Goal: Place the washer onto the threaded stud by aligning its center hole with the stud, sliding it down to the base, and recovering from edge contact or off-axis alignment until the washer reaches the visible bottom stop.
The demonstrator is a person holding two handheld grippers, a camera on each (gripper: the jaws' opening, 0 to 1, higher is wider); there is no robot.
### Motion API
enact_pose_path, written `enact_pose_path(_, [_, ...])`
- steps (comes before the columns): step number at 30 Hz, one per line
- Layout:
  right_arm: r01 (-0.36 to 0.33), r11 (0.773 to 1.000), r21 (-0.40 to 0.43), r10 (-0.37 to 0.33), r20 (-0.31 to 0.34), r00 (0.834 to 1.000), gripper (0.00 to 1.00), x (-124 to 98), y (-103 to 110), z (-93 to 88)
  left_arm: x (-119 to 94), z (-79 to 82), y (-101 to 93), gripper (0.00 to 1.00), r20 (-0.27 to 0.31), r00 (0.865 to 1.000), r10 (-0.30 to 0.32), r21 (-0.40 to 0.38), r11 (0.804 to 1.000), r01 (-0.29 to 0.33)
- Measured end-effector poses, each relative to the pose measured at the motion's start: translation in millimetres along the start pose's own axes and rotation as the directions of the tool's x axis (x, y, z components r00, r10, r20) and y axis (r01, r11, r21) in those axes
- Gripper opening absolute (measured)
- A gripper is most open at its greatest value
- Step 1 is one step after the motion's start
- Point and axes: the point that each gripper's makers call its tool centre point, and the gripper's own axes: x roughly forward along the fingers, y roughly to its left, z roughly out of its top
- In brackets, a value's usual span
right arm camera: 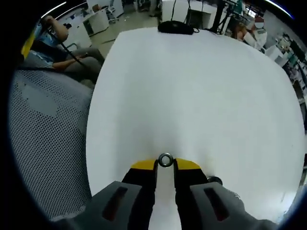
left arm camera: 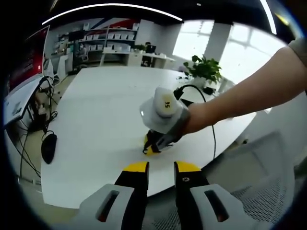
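A: Between your right gripper's (right arm camera: 165, 165) yellow tips sits the washer (right arm camera: 165, 160), jaws clenched on its edge, hole facing the camera, held over the white worktop (right arm camera: 192, 86). So you're at the carry/align step, nothing threaded yet imo.

B: And the left?

A: Left gripper (left arm camera: 161, 167) hangs back off the near edge of the worktop, jaws apart w/ nothing between them. From the left gripper view, your right gripper is low over the worktop w/ a hand (left arm camera: 201, 117) on it.

B: Where's the stud?

A: Can't tell for sure. Small dark round bit (right arm camera: 214, 180) just beside your right jaw, partly cut off by the gripper body — maybe the stud, too small to call. Next move needs the hole centred over the stud axis, washer flat, then down to the base.

B: Anything else hidden?

A: Yep, in the left gripper view the right gripper's tips blur into a yellow patch; washer unreadable there.
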Motion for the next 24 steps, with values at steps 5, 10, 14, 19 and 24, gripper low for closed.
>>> enact_pose_path(5, [-0.035,0.999,-0.003,0.034,-0.141,0.989,0.14,1.6,-2.2,-0.4,0.1,0.3,0.5,0.18,0.001,1.000,0.003,0.001,1.000,-0.003])
enact_pose_path(10, [-0.045,0.995,-0.086,0.023,-0.235,0.972,0.14,3.1,-0.1,2.2,0.3,-0.1,0.4,0.18,-0.002,1.000,0.002,0.001,1.000,-0.002])
enact_pose_path(14, [-0.016,0.999,-0.040,0.006,-0.233,0.972,0.14,1.1,-0.2,1.1,-0.1,0.9,0.5,0.18,0.003,1.000,0.002,-0.002,1.000,-0.002])
enact_pose_path(19, [-0.005,0.999,-0.033,-0.003,-0.214,0.977,0.13,1.4,-0.9,-0.1,0.3,1.0,-0.8,0.18,0.003,1.000,-0.004,0.002,1.000,0.004])
enact_pose_path(24, [0.013,1.000,-0.008,-0.014,-0.176,0.984,0.13,0.3,-1.0,-1.2,1.1,-0.7,-1.5,0.18,-0.006,1.000,-0.007,0.004,1.000,0.007])
